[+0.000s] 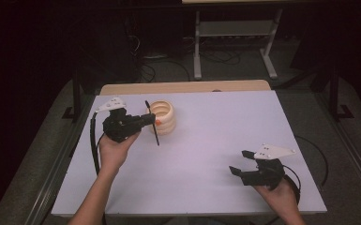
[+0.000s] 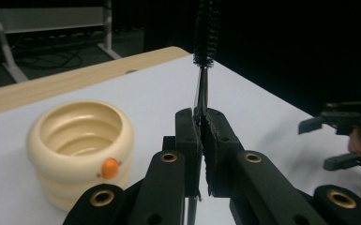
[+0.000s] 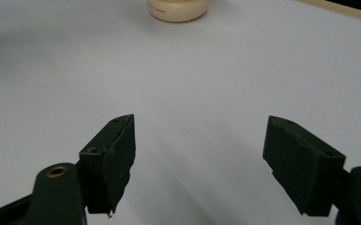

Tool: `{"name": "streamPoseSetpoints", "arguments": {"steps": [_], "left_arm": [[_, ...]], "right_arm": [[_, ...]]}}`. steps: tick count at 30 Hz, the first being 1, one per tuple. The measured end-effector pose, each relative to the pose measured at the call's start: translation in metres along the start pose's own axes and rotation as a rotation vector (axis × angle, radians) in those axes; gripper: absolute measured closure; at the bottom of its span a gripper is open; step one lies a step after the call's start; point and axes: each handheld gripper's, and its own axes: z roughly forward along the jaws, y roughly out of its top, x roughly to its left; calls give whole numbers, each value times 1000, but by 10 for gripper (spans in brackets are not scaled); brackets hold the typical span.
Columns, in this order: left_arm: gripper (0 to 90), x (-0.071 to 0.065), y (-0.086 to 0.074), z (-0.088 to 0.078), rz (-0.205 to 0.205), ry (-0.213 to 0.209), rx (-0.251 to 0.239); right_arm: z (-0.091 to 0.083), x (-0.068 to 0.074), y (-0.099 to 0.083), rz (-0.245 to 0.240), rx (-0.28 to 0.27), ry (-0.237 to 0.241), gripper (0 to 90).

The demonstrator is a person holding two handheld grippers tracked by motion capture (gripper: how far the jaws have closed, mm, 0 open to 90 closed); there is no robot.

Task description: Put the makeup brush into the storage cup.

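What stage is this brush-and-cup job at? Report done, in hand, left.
Done: the left gripper is shut on the black brush, bristles up, clear of the table. In hand: the brush hangs beside the cream ribbed cup, not inside it. Left: probably bringing the brush into the cup. The right gripper rests open and holds nothing.

High overhead view, two close tool-mounted views; cream ribbed cup (image 1: pixel 162 117) common to all.

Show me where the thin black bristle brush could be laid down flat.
The white table is bare across its middle and far right, between the cream ribbed pot and the open right gripper. It is tight at the far left, where the left gripper clamps the thin black bristle brush beside the pot.
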Motion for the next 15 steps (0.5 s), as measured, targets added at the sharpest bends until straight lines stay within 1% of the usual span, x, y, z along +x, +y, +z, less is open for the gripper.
{"name": "streamPoseSetpoints", "arguments": {"steps": [1, 3, 4, 5, 6, 8, 11, 12, 13, 14, 15], "left_arm": [[855, 1, 3, 1, -6, 0, -5], [855, 4, 13, 3, -1, 6, -1], [855, 4, 13, 3, -1, 6, -1], [855, 4, 15, 4, -1, 10, -2], [855, 5, 20, 6, 11, 21, 15], [855, 6, 22, 7, 9, 23, 15], [855, 9, 29, 10, 6, 29, 26], [855, 11, 32, 11, 9, 35, 27], [855, 13, 38, 13, 13, 46, 34], [854, 13, 38, 13, 13, 46, 34], [854, 15, 45, 14, 25, 56, 43]], "right_arm": [[0, 0, 0, 0, 0, 0, 245], [0, 2, 1, 0, -2, 3, 245], [0, 2, 1, 0, -2, 3, 245], [0, 1, 1, -10, -6, 0, 249], [0, 1, 1, -12, -6, 0, 249], [0, 1, 1, -10, -4, 0, 248], [-1, 1, 1, -6, -5, 1, 248], [-1, 1, 1, -7, -6, 1, 247], [-1, 1, 1, -5, -7, 1, 247], [-1, 1, 1, -5, -7, 1, 247], [-1, 1, 1, -4, -6, 1, 247]]}}
